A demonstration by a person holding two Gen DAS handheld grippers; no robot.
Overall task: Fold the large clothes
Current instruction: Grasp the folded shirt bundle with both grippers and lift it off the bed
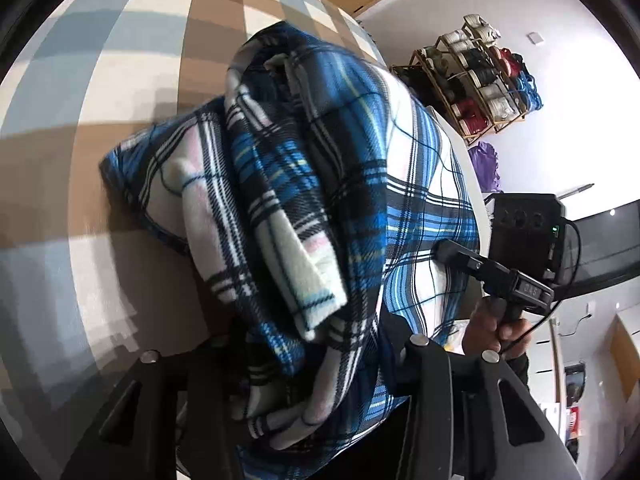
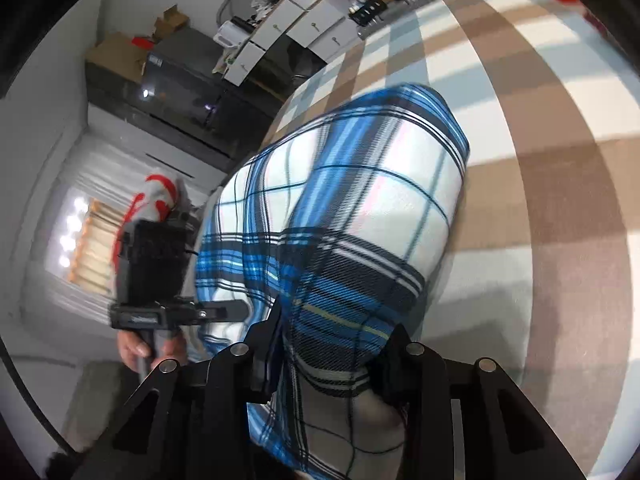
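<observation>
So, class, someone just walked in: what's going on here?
A person holds a gripper in each hand. Both the left gripper and the right gripper are clamped on a blue plaid fleece blanket, which hangs bunched over a checked bed cover. It is not yet neatly folded.

We see a blue, white and black plaid fleece garment [image 1: 340,184], bunched and hanging in folds, lifted above the checked surface [image 1: 120,60].
</observation>
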